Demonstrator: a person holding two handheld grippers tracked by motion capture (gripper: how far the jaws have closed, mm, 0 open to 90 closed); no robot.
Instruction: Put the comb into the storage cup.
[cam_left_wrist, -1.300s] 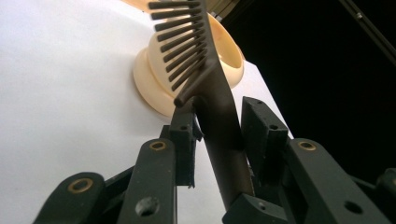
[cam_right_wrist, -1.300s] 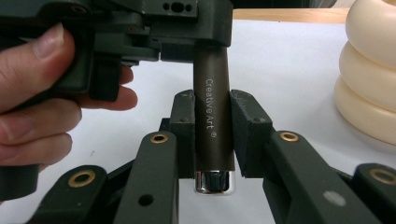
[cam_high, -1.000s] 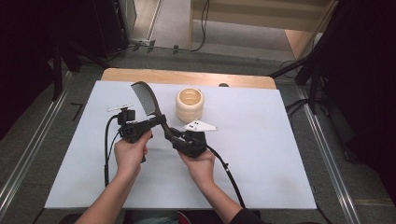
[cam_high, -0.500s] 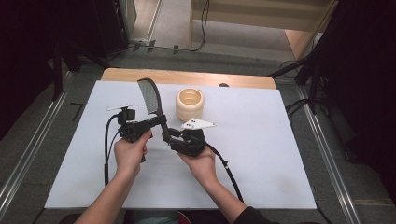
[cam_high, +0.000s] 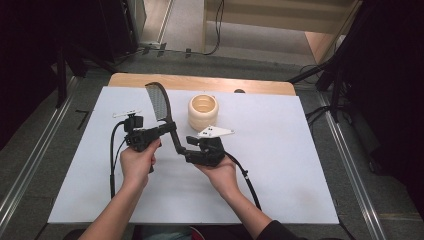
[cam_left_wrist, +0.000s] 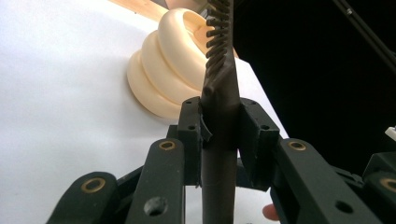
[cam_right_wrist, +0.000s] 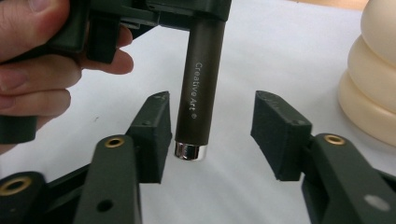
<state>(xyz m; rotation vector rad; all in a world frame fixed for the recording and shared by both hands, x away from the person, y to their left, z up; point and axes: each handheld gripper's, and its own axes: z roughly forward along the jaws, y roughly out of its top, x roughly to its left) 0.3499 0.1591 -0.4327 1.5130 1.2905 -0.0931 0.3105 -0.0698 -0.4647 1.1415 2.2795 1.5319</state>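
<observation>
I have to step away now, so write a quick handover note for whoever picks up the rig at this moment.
Left gripper: shut on the hairbrush handle, brush held up off the table, bristle head uppermost.
Right gripper: open, jaws on either side of the handle's metal-capped end, not clamped.
Cream ribbed cup: upright on the white table, behind the grippers, with nothing in it that shows.
Done: brush lifted and gripped by the left.
Left: probably closing the right on the handle end, then likely moving the brush toward the cup.

Dark hairbrush (cam_high: 161, 107), upright, handle down
</observation>
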